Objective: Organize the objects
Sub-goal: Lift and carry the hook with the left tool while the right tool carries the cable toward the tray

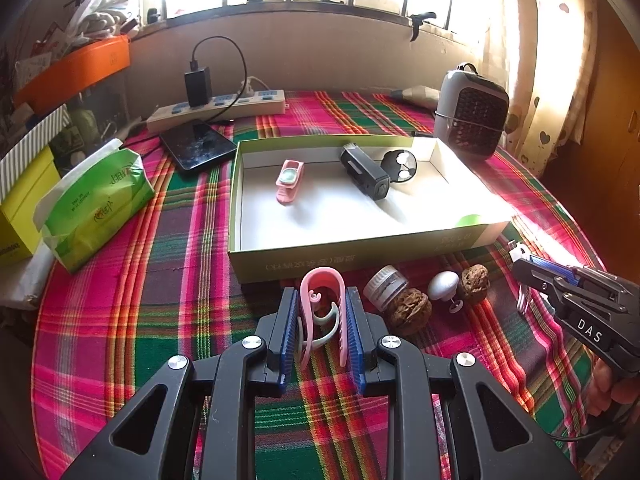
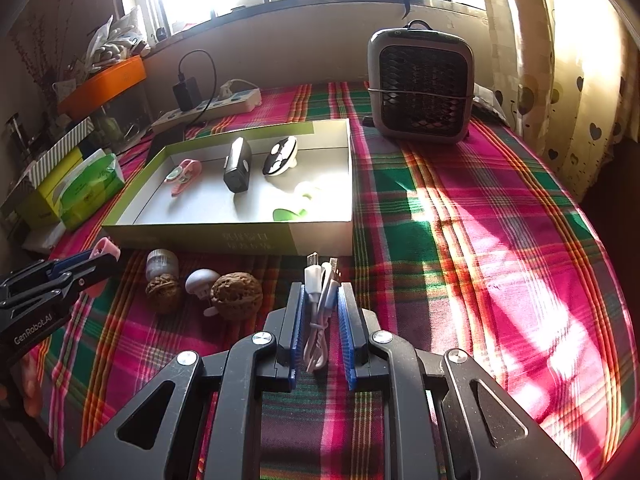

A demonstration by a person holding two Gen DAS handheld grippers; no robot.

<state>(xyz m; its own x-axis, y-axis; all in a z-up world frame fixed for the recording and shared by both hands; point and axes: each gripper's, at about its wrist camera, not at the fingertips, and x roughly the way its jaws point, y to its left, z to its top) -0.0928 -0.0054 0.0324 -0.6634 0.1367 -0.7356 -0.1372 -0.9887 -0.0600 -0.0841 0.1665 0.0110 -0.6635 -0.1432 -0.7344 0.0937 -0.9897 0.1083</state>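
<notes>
My left gripper (image 1: pixel 322 300) is shut on a pink hair claw clip (image 1: pixel 324 274), held just in front of the open green-and-white box (image 1: pixel 352 258). My right gripper (image 2: pixel 322 289) is shut on a bundled white USB cable (image 2: pixel 320 280), near the box's front right corner (image 2: pixel 320 240). Inside the box lie a small pink item (image 1: pixel 289 181), a black device (image 1: pixel 366 174) and a black-and-white round piece (image 1: pixel 399 165). On the cloth between the grippers sit a small jar (image 1: pixel 386 286), two walnuts (image 1: pixel 408 310) (image 1: pixel 475 278) and a silver mushroom-shaped knob (image 1: pixel 443 285).
A small grey fan (image 2: pixel 422 84) stands behind the box on the right. A power strip (image 1: pixel 216 108) with a charger and a dark phone (image 1: pixel 198 144) lie at the back left. A green tissue pack (image 1: pixel 96 204) and a yellow box (image 1: pixel 20 208) line the left edge.
</notes>
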